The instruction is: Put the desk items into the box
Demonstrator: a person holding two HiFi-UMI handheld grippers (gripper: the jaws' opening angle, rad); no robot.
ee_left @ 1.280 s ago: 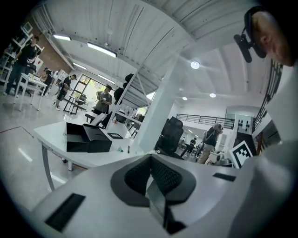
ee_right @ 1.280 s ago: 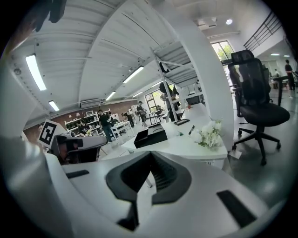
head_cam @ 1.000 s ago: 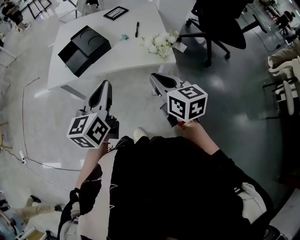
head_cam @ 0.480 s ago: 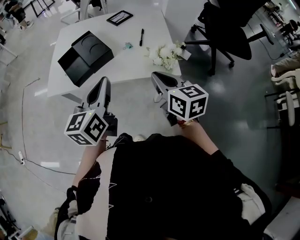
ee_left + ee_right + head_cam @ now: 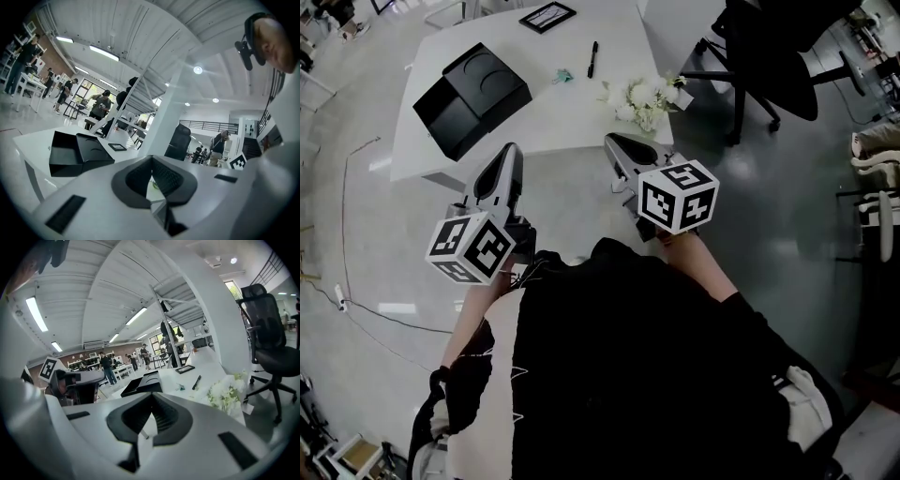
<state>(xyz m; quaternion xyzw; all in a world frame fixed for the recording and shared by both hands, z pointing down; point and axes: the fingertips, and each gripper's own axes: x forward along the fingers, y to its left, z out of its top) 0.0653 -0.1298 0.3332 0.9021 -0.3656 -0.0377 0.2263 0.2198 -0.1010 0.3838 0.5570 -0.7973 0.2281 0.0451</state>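
A white desk (image 5: pixel 572 117) carries an open black box (image 5: pixel 472 98), a black picture frame (image 5: pixel 547 16), a black pen (image 5: pixel 593 58), a small teal clip (image 5: pixel 563 75) and a bunch of white flowers (image 5: pixel 644 98). My left gripper (image 5: pixel 510 156) hangs shut and empty just short of the desk's near edge, in front of the box. My right gripper (image 5: pixel 616 143) is shut and empty too, near the edge below the flowers. The right gripper view shows the box (image 5: pixel 143 383), pen (image 5: pixel 196 382) and flowers (image 5: pixel 225 394) ahead. In the left gripper view the box (image 5: pixel 77 157) lies to the left.
A black office chair (image 5: pixel 769 56) stands right of the desk on the grey floor. A cable (image 5: pixel 347 281) trails over the floor at the left. Other desks and people (image 5: pixel 101 105) fill the room behind.
The desk and its items have slid nearer and lower in the head view. Both grippers have come up to the desk's near edge, still shut.
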